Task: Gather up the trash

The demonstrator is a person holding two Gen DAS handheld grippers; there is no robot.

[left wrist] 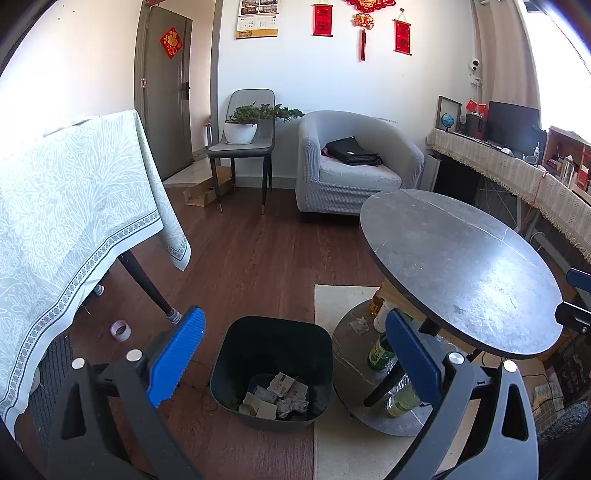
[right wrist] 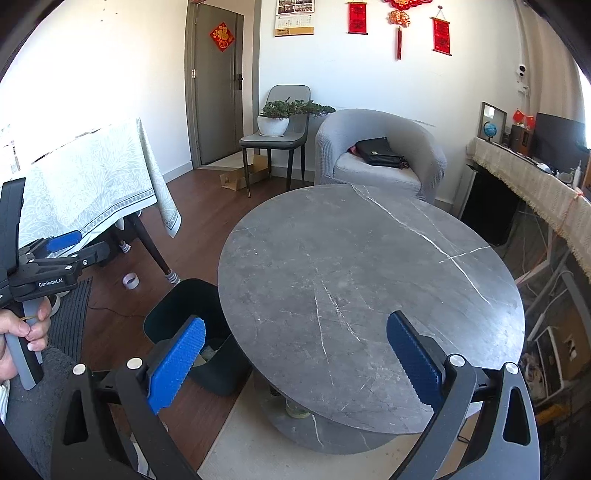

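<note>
Living room, wood floor; round grey surface [right wrist: 369, 295] bare. Trash bin [left wrist: 271, 369] beside it holds crumpled paper [left wrist: 284, 398]. My left hand-held gripper [left wrist: 291, 362] and right hand-held gripper [right wrist: 295, 358]: spread wide, empty. Risk: overlooking the scrap [left wrist: 359, 325] on the lower shelf, half hidden among bottles.

Bin [right wrist: 177, 317]: in right wrist view, near half hidden under round desk [right wrist: 369, 288] rim and behind blue finger [right wrist: 177, 362]; contents barely visible.
Bottles [left wrist: 380, 350] on lower shelf: partly hidden by desk top and gripper finger; labels unreadable.
Crumpled scrap [left wrist: 359, 325] on shelf: too small to identify.
Wall calendar [left wrist: 257, 18]: top cut off by frame edge, print illegible.
Person's hand [right wrist: 22, 332]: cut off at left edge.
</note>
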